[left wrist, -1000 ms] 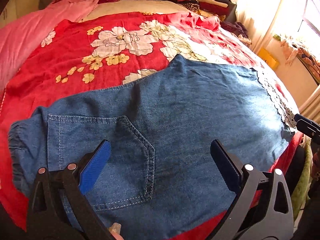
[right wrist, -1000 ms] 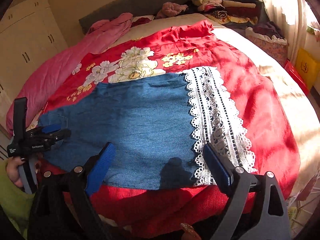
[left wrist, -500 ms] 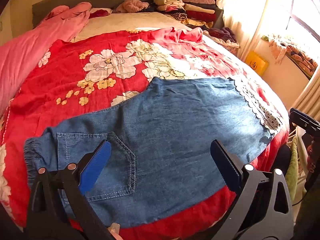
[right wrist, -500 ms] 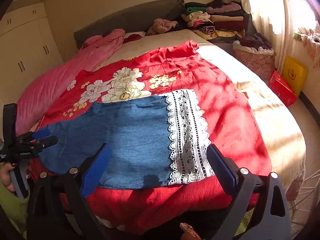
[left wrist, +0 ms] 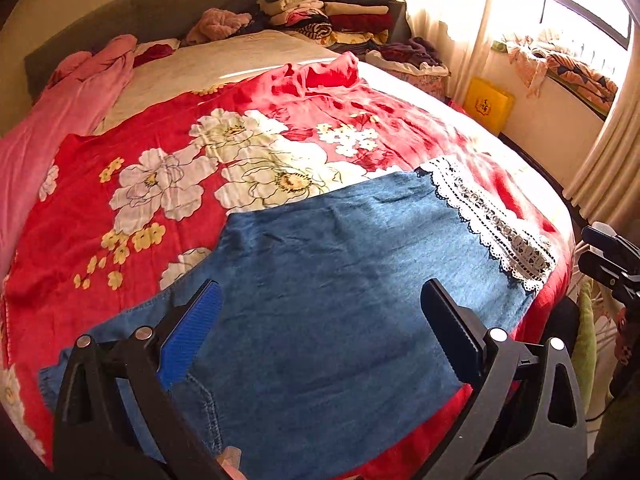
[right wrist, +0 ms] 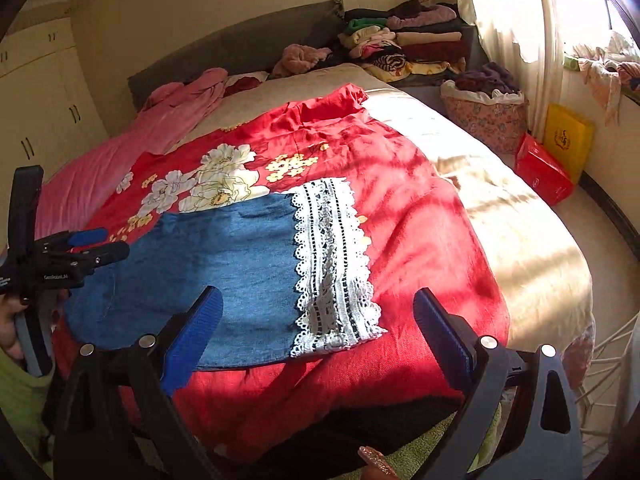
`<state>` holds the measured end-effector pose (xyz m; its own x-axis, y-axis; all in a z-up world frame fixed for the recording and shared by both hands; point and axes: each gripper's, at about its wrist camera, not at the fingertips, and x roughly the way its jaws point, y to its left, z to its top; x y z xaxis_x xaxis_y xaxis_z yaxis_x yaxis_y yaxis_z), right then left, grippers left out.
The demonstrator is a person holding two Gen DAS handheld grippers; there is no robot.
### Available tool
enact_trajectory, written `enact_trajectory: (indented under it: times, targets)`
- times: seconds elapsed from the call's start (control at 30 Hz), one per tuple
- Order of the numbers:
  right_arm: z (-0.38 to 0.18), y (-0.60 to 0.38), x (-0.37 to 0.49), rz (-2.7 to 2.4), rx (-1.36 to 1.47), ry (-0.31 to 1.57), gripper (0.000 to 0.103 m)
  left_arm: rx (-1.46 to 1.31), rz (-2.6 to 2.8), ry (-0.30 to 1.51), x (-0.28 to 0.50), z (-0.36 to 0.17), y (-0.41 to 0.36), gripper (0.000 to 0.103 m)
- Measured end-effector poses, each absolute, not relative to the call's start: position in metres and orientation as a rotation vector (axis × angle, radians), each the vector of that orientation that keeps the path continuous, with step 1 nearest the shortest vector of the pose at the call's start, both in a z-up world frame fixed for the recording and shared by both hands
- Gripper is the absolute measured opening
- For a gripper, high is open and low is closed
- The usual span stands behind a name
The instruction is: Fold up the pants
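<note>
- Pants (left wrist: 340, 280) lie flat on the bed (right wrist: 520, 216), apparently folded lengthwise.
- Left gripper (left wrist: 320, 328) and right gripper (right wrist: 316, 332): jaws wide apart, empty.
- Next: grasp lace hem (right wrist: 332, 264), fold toward waist.

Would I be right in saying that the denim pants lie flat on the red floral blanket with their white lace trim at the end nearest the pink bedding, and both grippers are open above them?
Not quite: the lace trim is at the end of the denim pants away from the pink bedding, as the right wrist view shows. The rest holds: the pants lie flat on the red floral blanket, and the left gripper and right gripper are open.
</note>
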<state>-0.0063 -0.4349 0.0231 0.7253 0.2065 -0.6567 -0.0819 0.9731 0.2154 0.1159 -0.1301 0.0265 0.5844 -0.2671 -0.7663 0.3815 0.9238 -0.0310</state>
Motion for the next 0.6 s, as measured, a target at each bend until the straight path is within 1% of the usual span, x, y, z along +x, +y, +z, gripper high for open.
enact_trajectory:
  times: [0.6]
  targets:
    - [-0.011,-0.426,0.013,0.185,0.217,0.817,0.095,0.314,-0.531,0.898,0.186,0.006,-0.208,0.093]
